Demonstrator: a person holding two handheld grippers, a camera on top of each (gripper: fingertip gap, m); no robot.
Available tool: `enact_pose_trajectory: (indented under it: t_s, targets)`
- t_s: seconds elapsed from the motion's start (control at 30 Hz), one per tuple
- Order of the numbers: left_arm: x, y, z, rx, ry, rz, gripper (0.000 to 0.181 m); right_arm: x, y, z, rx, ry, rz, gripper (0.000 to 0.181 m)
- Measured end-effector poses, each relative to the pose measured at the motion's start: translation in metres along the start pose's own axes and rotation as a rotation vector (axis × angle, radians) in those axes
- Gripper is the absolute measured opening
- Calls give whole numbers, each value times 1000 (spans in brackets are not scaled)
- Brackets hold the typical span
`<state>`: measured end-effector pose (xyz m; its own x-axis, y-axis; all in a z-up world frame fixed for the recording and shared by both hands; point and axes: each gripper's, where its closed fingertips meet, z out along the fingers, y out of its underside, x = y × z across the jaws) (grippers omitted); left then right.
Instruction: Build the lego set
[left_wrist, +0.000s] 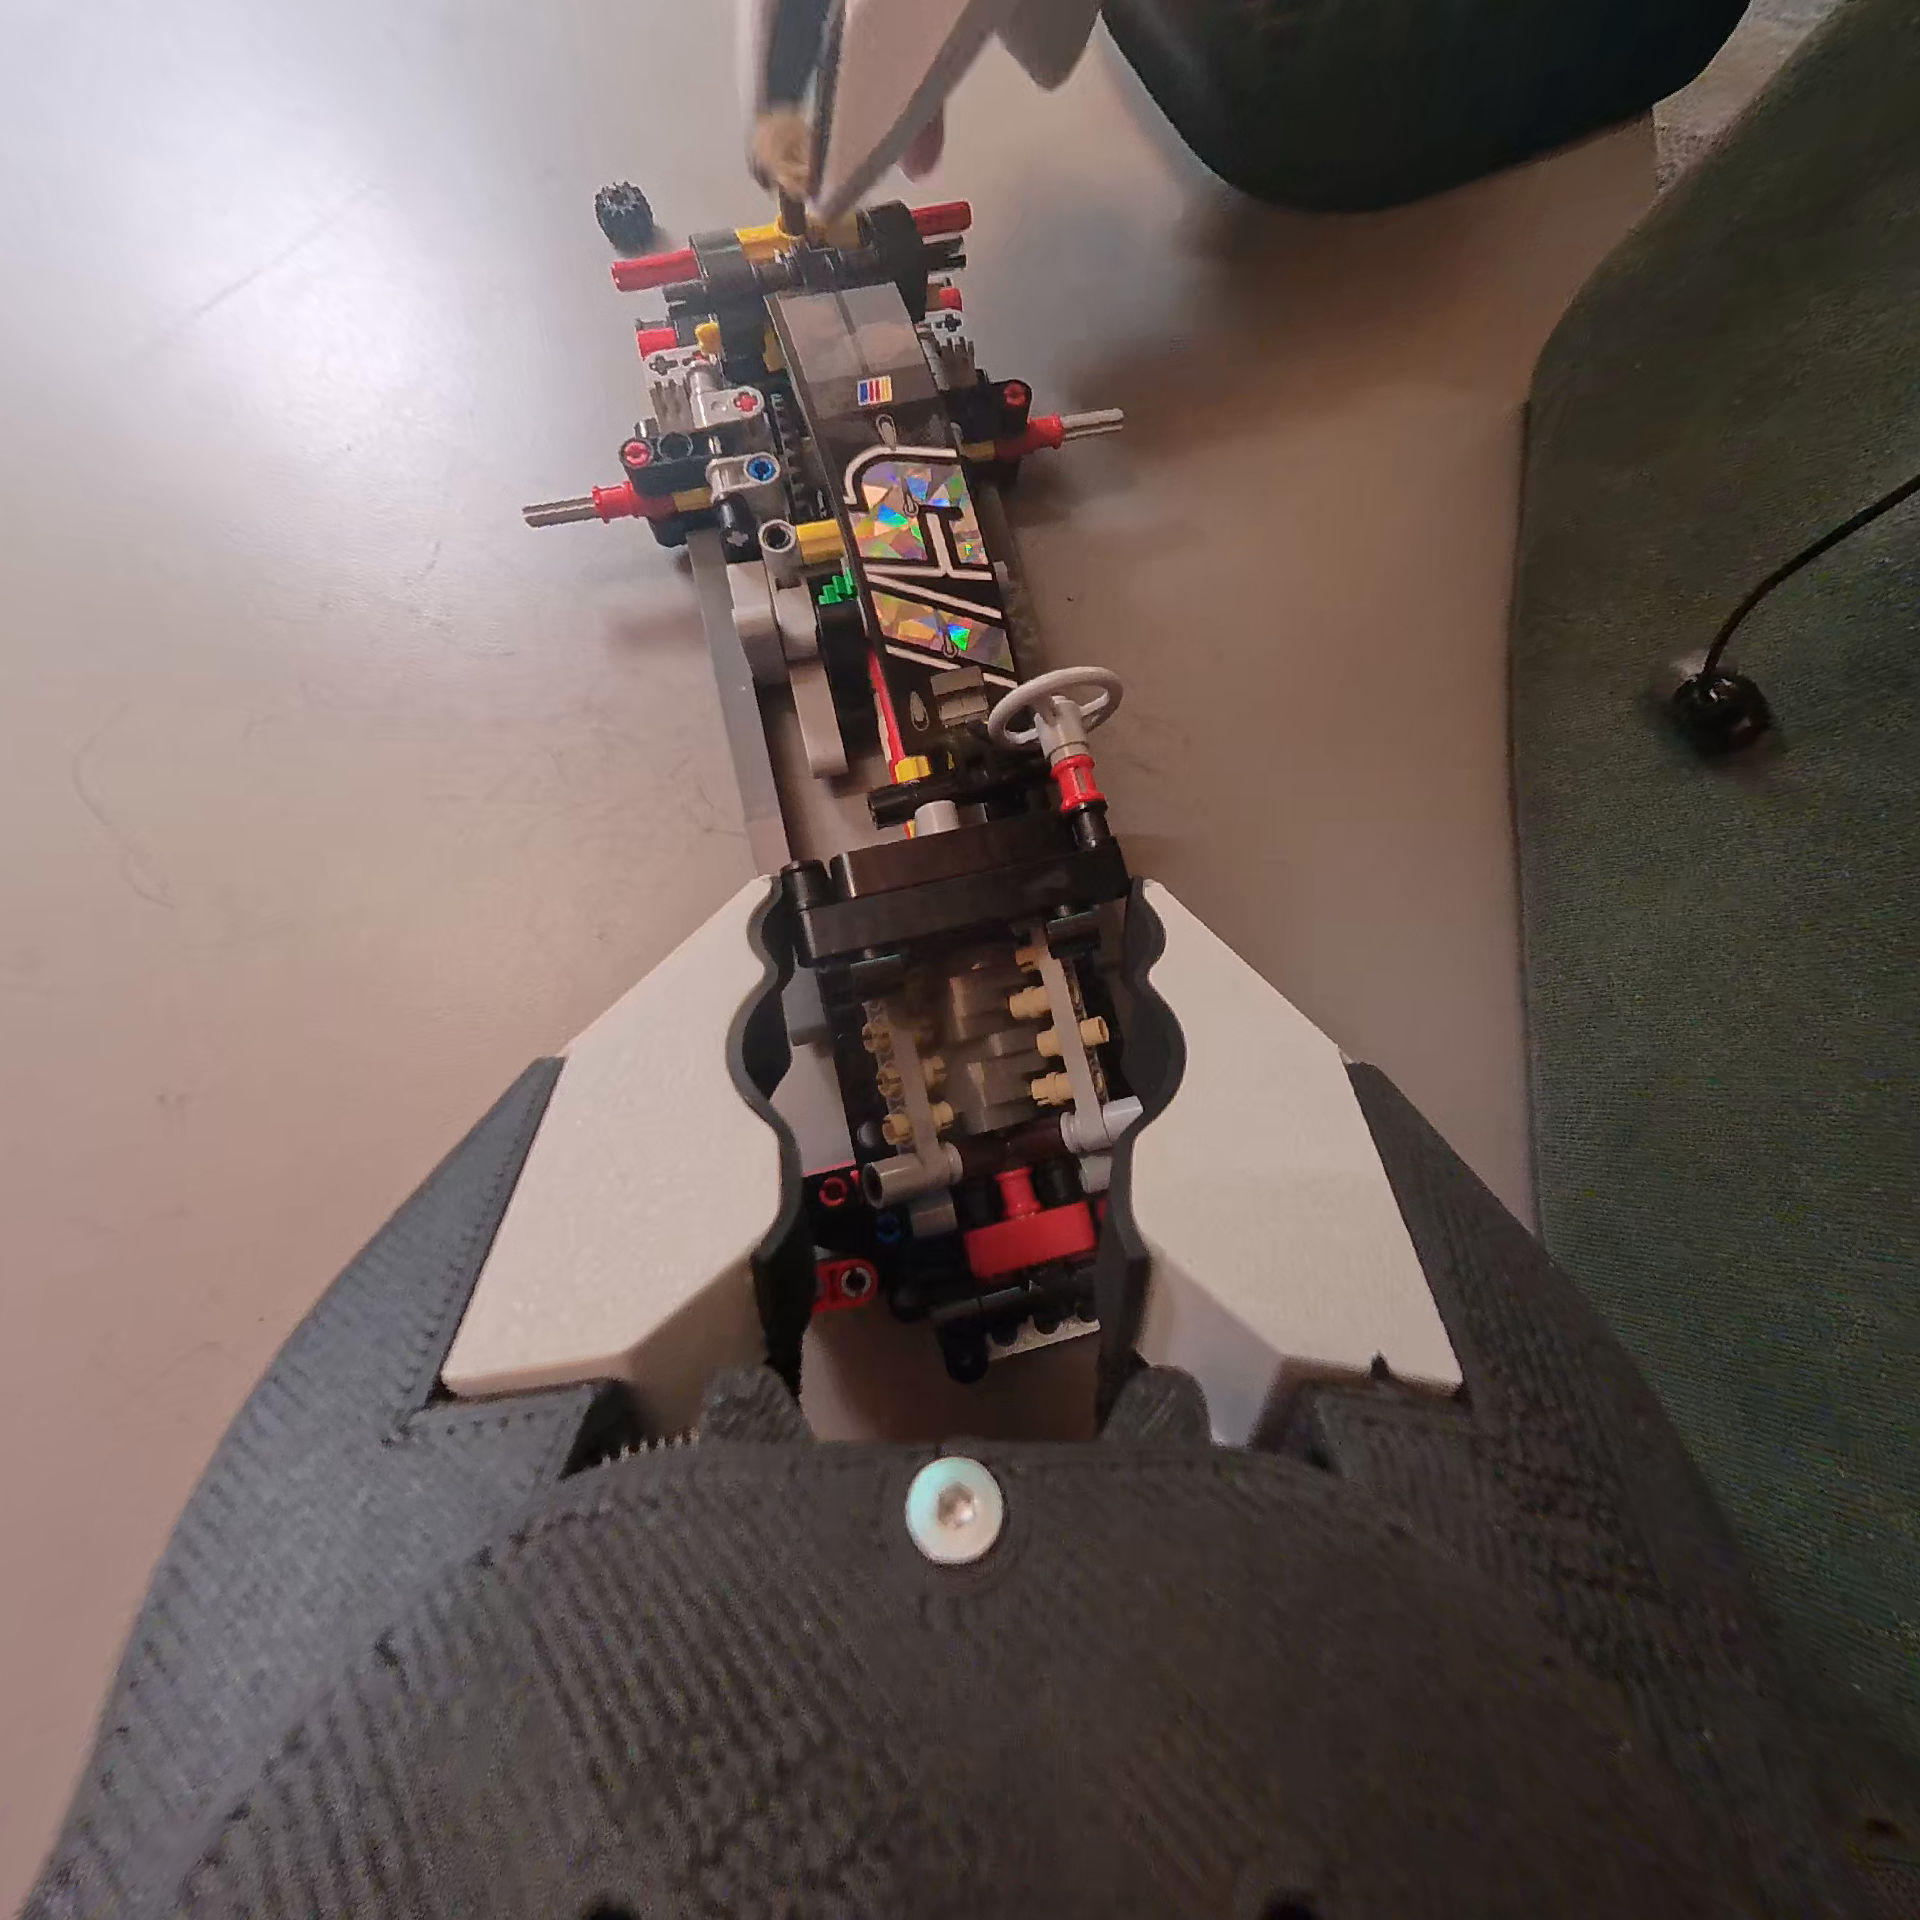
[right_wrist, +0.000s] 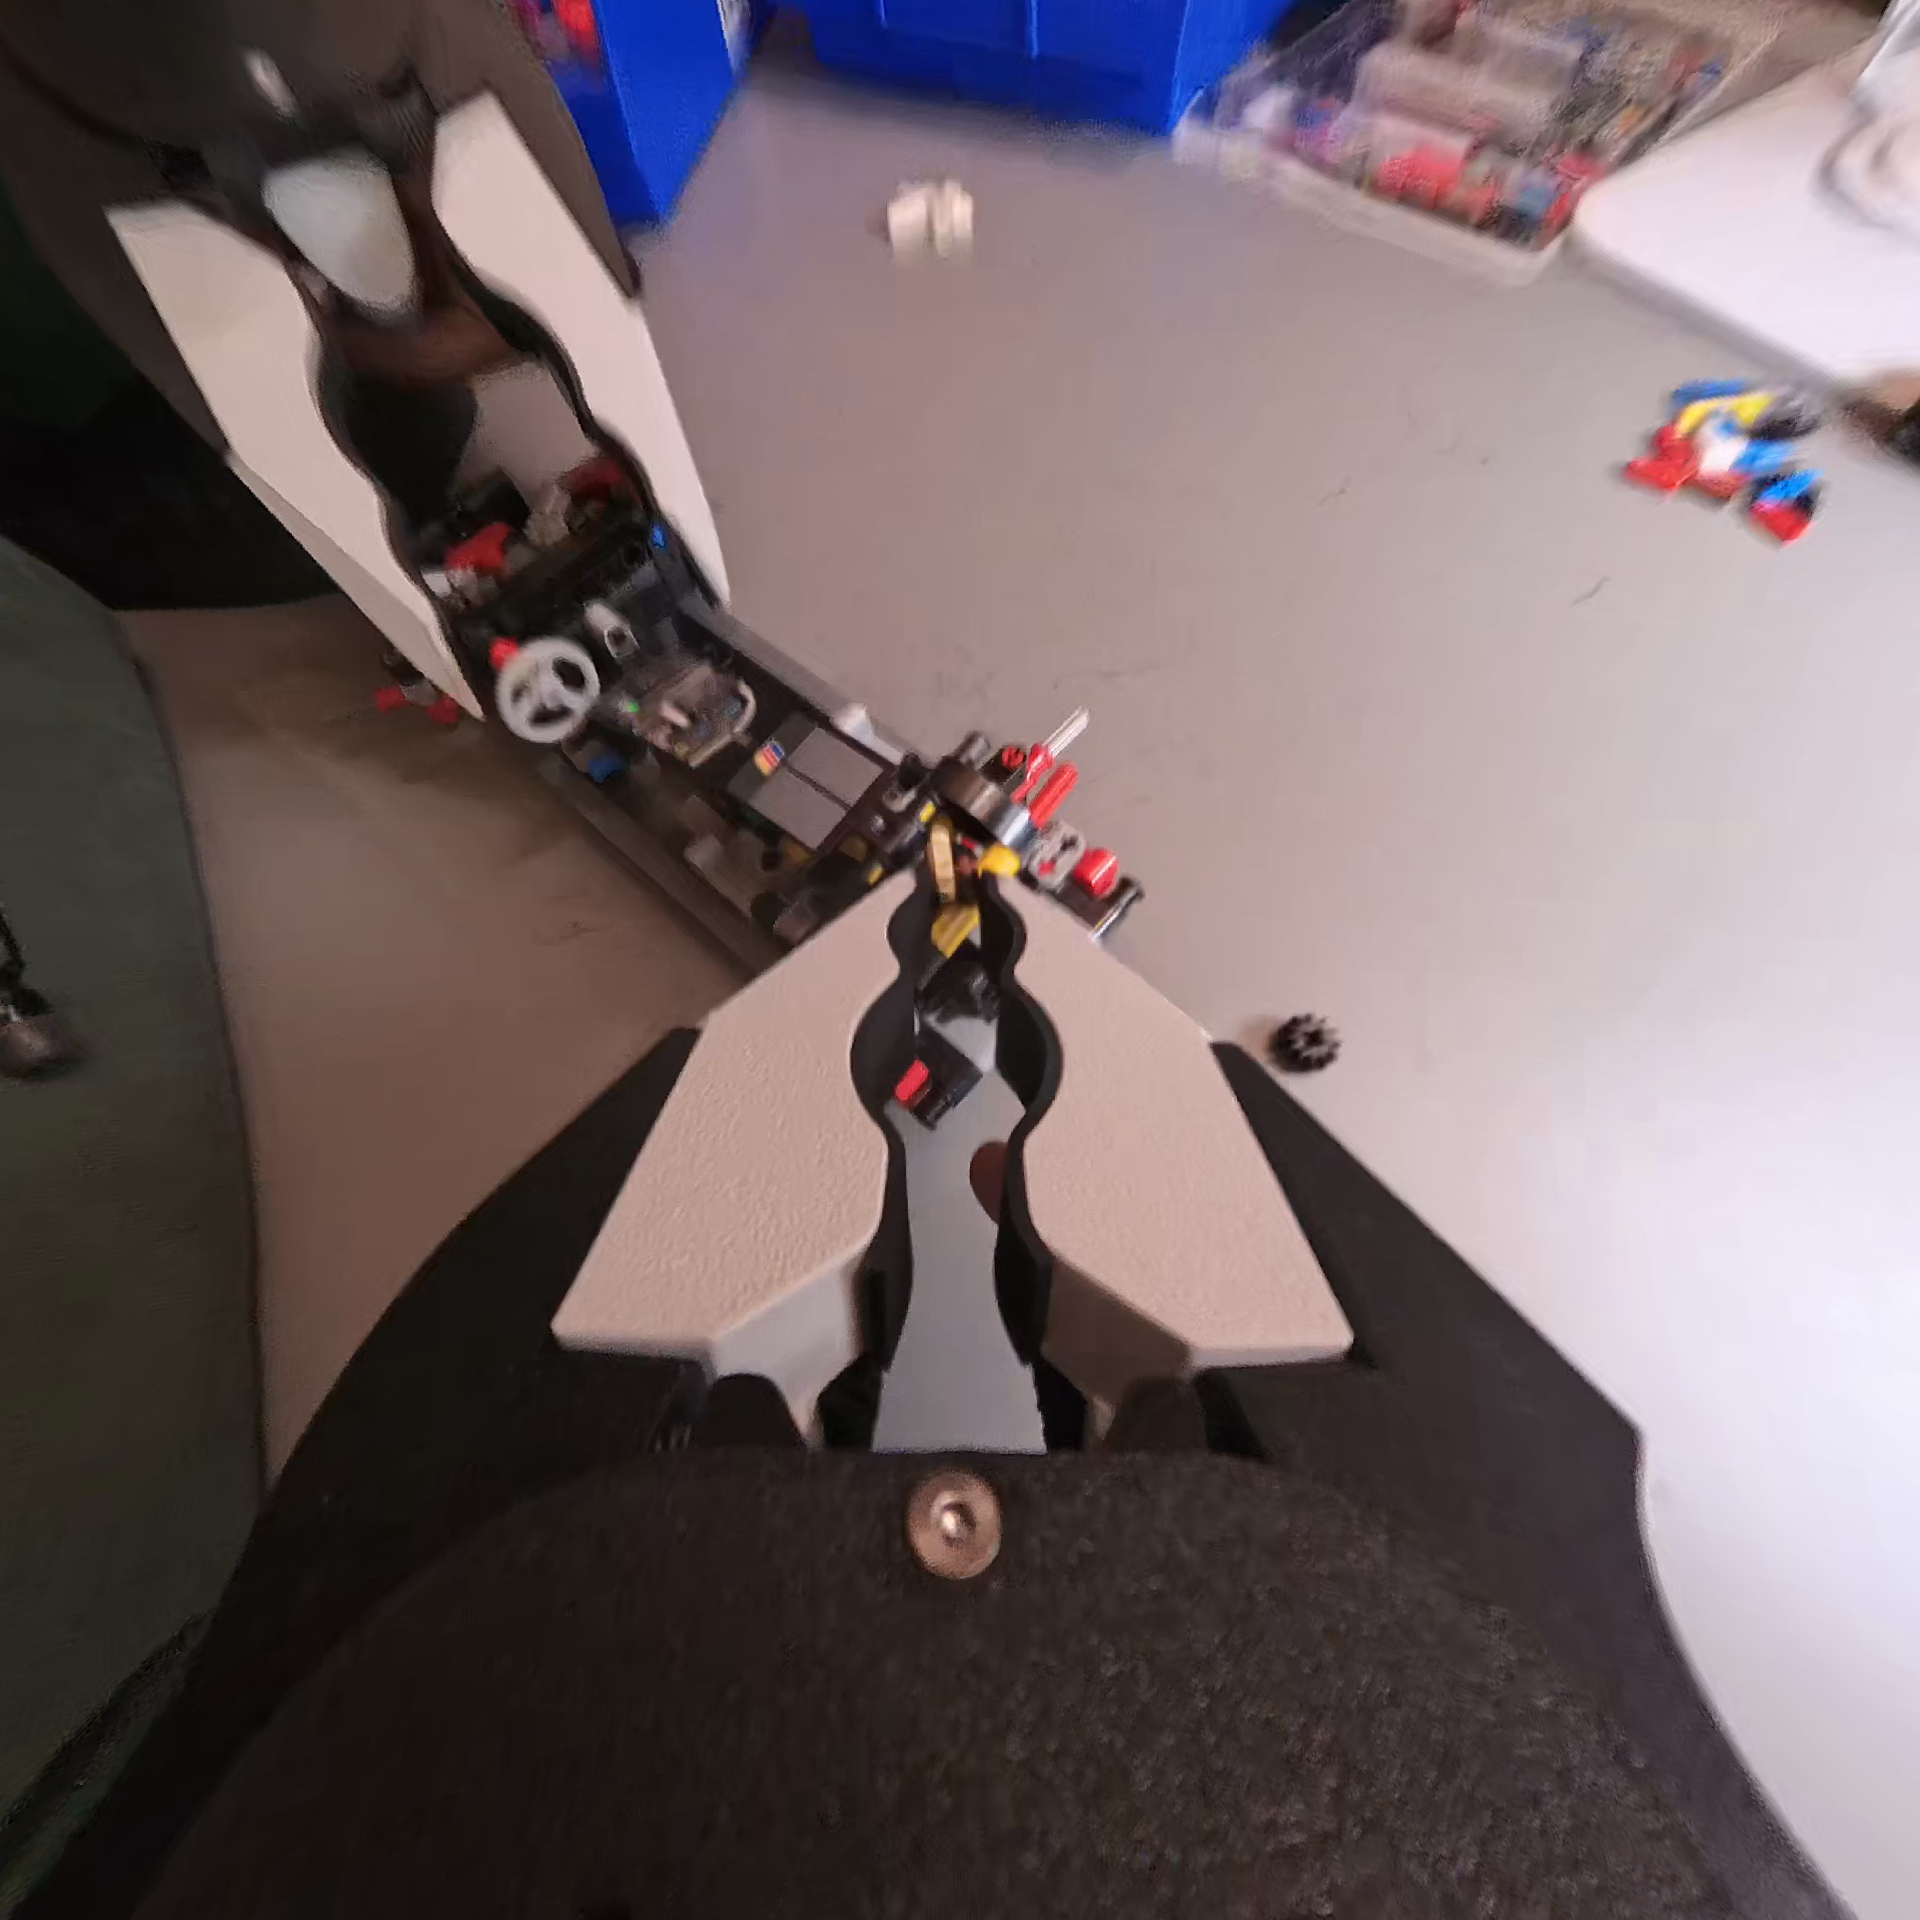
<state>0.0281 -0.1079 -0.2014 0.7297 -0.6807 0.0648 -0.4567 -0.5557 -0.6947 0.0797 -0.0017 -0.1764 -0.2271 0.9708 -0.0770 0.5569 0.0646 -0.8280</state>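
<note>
A long black Lego car chassis (left_wrist: 914, 540) lies on the pale floor, with a holographic sticker, a white steering wheel (left_wrist: 1055, 701) and red axle pins. My left gripper (left_wrist: 956, 904) is shut on its near engine end. In the right wrist view the chassis (right_wrist: 790, 779) runs from the left gripper (right_wrist: 561, 561) toward my right gripper (right_wrist: 951, 904). The right gripper's tips are closed on a small yellow piece (right_wrist: 956, 925) at the chassis's far axle end. The right gripper also shows in the left wrist view (left_wrist: 800, 203), blurred. A small black gear (right_wrist: 1294, 1039) lies loose on the floor beside that end.
A dark green cushion (left_wrist: 1714, 1039) borders the right side, with a black cable and plug (left_wrist: 1714, 707) on it. Farther off are blue bins (right_wrist: 935, 62), a clear tray of parts (right_wrist: 1455, 135), a pile of loose bricks (right_wrist: 1725, 457) and a white piece (right_wrist: 930, 218). My right fingertips sit around 12 cm from my left ones. To reach the small black gear (right_wrist: 1294, 1039) in a straight line is about 8 cm for my right fingers, about 20 cm for my left. It is also in sight in the left wrist view (left_wrist: 627, 207).
</note>
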Motion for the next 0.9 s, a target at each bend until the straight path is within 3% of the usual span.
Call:
enact_pose_trajectory:
  t_s: [0.53,0.9]
  targets:
    - [0,-2,-2,23,6,6,63,2,-8,-2,84,-27,98,9]
    - [1,-41,-28,179,66,-9,62,3,-8,-5,108,-74,203,4]
